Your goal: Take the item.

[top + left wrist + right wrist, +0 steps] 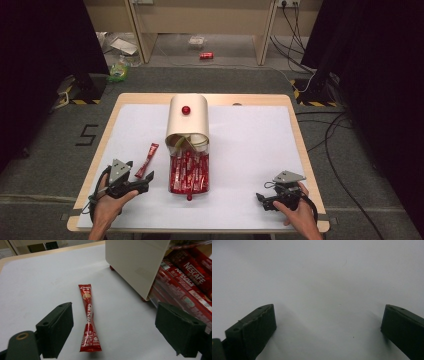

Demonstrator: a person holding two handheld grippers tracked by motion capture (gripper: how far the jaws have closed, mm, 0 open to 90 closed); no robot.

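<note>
A single red Nescafe stick sachet (147, 159) (89, 315) lies flat on the white table cover, left of a cream box with a rounded lid (187, 122) (135, 262). A red knob (186, 110) sits on the lid. Out of the box's near end stands a clear drawer packed with several red sachets (190, 172) (190, 277). My left gripper (140, 171) (113, 322) is open at the lone sachet's near end; the sachet lies between the jaws, untouched. My right gripper (260, 200) (328, 317) is open low over bare white cover at the near right.
The wooden table edge (200, 98) frames the white cover. On the floor beyond lie a red can (206, 55), bags (120, 70) and cables (320, 125). Black curtains stand at both sides.
</note>
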